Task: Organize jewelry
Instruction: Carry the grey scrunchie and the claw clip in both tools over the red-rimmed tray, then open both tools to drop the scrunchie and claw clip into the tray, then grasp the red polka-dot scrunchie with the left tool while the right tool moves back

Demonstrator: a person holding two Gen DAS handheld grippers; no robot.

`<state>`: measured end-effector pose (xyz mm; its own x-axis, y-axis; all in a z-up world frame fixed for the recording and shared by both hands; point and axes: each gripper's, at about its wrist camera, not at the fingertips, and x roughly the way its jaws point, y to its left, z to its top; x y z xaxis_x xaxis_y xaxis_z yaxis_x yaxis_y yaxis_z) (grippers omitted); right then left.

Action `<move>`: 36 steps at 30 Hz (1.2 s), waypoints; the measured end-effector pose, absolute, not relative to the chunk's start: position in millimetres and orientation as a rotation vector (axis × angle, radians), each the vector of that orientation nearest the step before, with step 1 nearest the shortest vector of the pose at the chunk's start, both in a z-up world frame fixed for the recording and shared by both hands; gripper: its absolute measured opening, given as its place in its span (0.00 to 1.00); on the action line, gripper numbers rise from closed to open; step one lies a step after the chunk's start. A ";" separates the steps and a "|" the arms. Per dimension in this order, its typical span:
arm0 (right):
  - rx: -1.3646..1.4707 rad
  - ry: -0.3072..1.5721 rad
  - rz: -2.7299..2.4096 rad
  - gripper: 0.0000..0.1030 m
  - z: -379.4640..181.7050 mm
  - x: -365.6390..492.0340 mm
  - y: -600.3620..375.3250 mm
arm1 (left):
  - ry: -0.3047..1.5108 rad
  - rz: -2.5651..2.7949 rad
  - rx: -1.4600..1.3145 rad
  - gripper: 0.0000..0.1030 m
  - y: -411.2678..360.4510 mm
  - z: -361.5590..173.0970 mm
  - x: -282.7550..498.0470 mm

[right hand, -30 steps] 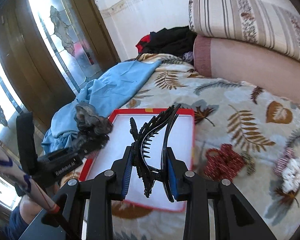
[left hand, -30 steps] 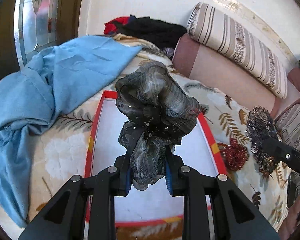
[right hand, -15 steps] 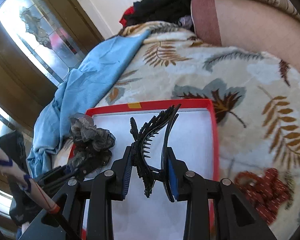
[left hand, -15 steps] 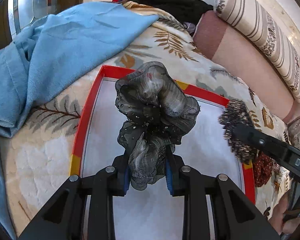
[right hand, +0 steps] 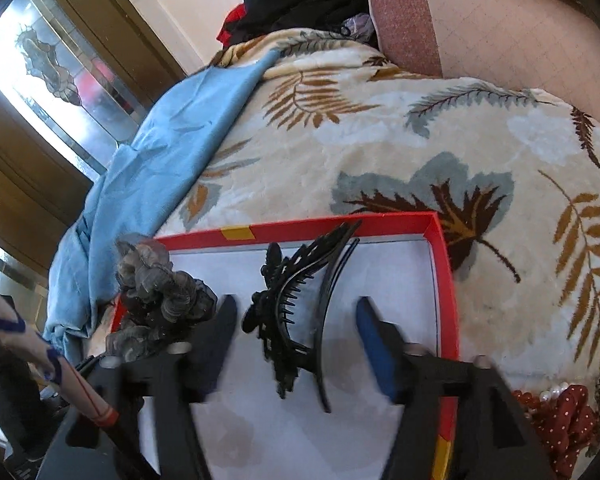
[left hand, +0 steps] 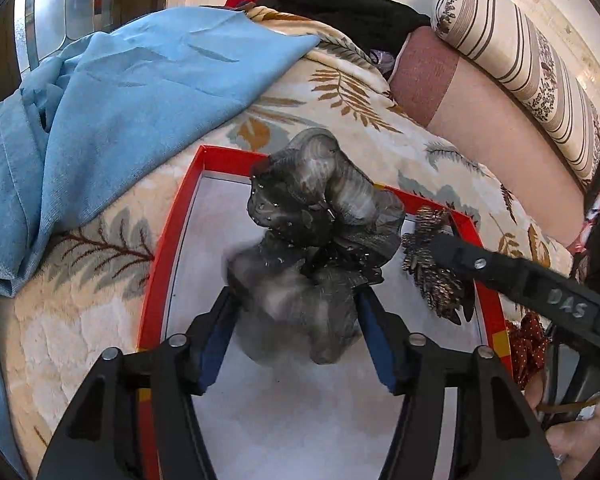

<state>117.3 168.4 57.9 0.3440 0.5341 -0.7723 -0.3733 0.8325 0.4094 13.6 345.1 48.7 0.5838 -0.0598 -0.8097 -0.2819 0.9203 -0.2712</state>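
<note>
A red-rimmed tray [left hand: 168, 248] with a white floor lies on the leaf-print blanket; it also shows in the right wrist view [right hand: 444, 280]. My left gripper [left hand: 296, 316] is open, and the grey gauze scrunchie [left hand: 316, 240] sits between its spread fingers over the tray. My right gripper [right hand: 294, 324] is open, and the black claw hair clip [right hand: 300, 300] lies between its fingers over the tray floor. The scrunchie [right hand: 160, 300] shows at the tray's left edge in the right wrist view. The right gripper's finger [left hand: 520, 276] crosses the tray's right side in the left wrist view.
A blue cloth [left hand: 120, 112] lies left of the tray. A dark red dotted scrunchie with beads [right hand: 560, 412] lies right of it. A dark sparkly ornament [left hand: 432, 264] shows by the tray's right rim. Bolster cushions [left hand: 480, 96] and dark clothes [left hand: 340, 4] lie behind.
Both grippers have opened over the tray, letting go of the scrunchie and the hair clip. Both have come lower and closer to the tray.
</note>
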 end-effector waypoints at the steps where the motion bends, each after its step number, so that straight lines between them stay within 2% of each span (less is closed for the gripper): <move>1: 0.176 1.064 0.598 0.67 60.5 117.0 166.2 | 0.944 0.131 -0.402 0.59 345.6 49.6 12.3; 16: 0.299 0.988 0.579 0.67 105.3 59.5 90.5 | 0.858 0.070 -0.408 0.62 318.2 83.3 -42.4; 36: 0.270 0.930 0.450 0.67 92.9 -69.3 -39.1 | 0.872 -0.089 -0.210 0.62 189.2 93.5 -97.3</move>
